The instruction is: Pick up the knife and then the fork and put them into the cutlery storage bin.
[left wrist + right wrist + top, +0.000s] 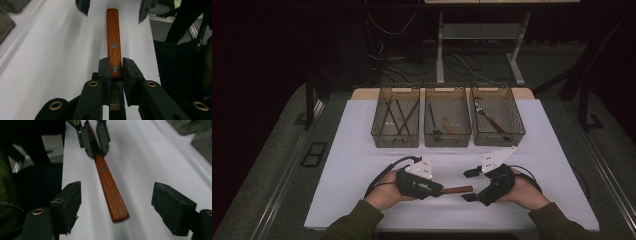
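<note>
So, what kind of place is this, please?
Probably a lab or workshop set up for recording, not a kitchen. A table under a white cover bears three clear bins of utensils, loose cables lie on the floor behind, and a person works with handheld grippers.

reddish-brown wooden handle (113,42), white table (362,165)

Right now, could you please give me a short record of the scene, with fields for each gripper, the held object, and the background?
left gripper: shut on the wooden handle near its two rivets
wooden handle: brown, held out toward the right gripper, free end unsupported
right gripper: open, fingers on either side of the free end of the handle, not touching it
table: white surface
bins: three clear bins in a row at the far side, each holding utensils
</note>
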A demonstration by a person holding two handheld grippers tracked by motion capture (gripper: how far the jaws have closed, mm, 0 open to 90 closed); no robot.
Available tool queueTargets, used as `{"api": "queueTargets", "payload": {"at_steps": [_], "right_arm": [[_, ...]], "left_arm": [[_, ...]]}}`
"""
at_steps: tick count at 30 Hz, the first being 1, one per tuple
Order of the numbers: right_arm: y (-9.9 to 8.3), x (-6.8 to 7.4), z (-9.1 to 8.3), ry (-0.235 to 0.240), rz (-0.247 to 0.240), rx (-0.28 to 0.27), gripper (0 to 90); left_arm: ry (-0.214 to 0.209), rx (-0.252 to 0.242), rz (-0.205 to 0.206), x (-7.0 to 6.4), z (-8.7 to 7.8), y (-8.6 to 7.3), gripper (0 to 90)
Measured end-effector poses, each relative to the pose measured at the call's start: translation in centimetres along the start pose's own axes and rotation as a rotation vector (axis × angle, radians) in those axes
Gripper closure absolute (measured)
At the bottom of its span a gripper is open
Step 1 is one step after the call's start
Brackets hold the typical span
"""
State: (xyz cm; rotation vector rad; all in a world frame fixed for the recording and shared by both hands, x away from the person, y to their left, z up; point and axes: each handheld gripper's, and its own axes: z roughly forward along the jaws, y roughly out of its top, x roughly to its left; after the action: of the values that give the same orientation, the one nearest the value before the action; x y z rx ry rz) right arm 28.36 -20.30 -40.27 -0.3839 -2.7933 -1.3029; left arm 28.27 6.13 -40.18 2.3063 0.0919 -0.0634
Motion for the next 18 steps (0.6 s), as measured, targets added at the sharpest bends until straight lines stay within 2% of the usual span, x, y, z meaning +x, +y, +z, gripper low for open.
{"api": "queueTargets", "payload": {"at_steps": [2,3,7,14,18], "right_arm": [[0.3,0.0,0.7,0.018,-0.034,0.038,29.1],[0.5,0.0,1.1,0.029,-0.046,0.056,33.8],[0.9,0.1,2.3,0.072,-0.073,0.111,41.3],[1.7,0.3,3.6,0.106,-0.114,0.174,55.4],[1.7,0.5,4.1,0.126,-0.114,0.205,66.9]], "left_arm": [[-0.001,0.009,0.017,-0.1,0.1,0.2,77.1],[0.003,0.018,0.031,-0.1,0.2,0.3,77.1],[0.001,0.035,0.053,-0.4,0.4,0.6,77.1],[-0.002,0.065,0.091,-0.8,0.7,1.1,77.1],[-0.009,0.064,0.095,-1.0,0.8,1.2,77.1]]}}
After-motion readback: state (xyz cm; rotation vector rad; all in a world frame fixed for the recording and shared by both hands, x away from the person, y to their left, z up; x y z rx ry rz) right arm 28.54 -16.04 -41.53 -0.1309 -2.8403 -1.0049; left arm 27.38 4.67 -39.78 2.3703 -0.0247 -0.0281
